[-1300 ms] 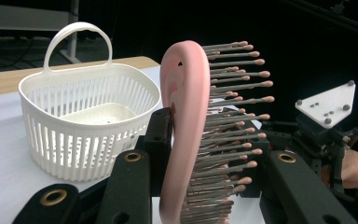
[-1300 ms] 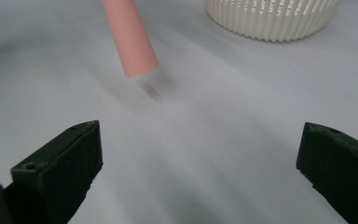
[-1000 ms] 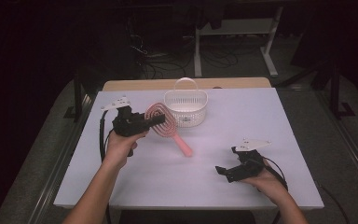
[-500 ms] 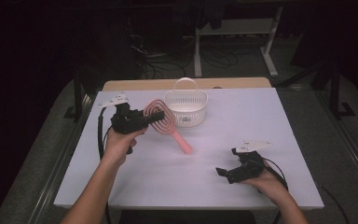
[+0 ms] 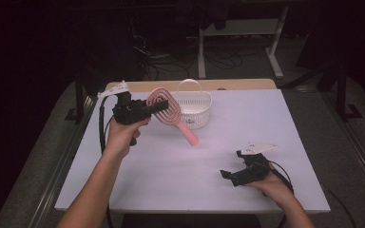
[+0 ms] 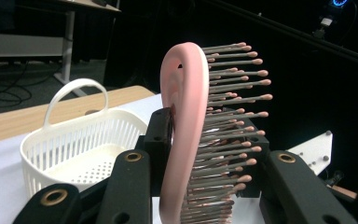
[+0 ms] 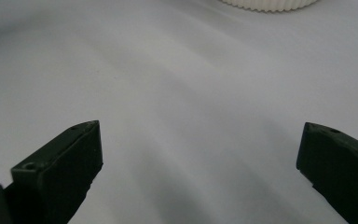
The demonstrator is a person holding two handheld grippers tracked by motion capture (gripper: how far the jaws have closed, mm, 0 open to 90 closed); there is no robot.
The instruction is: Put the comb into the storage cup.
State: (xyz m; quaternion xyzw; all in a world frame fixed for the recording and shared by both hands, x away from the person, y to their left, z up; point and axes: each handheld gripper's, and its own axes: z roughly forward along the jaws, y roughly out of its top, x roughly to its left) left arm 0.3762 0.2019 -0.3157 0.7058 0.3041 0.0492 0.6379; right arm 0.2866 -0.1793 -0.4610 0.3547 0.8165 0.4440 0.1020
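My left gripper (image 5: 153, 108) is shut on the head of a pink hairbrush (image 5: 164, 105) and holds it above the left half of the white table (image 5: 275, 123). The brush handle (image 5: 189, 135) slants down to the right, its tip near the table. In the left gripper view the pink brush (image 6: 186, 121) stands between the jaws, its bristles pointing right. A white slotted basket (image 5: 193, 108) with a hoop handle stands just right of the brush, also seen as the basket (image 6: 81, 149) behind the jaws. My right gripper (image 5: 230, 172) rests open near the front right, with bare table between its jaws (image 7: 200, 154).
A wooden strip (image 5: 237, 84) runs along the table's far edge. Beyond it are desk legs (image 5: 275, 52) and cables on a dark floor. Metal rails (image 5: 64, 161) flank the table on both sides.
My left gripper has lifted the hairbrush off the table and carried it slightly up and toward the basket. The right gripper has stayed put.
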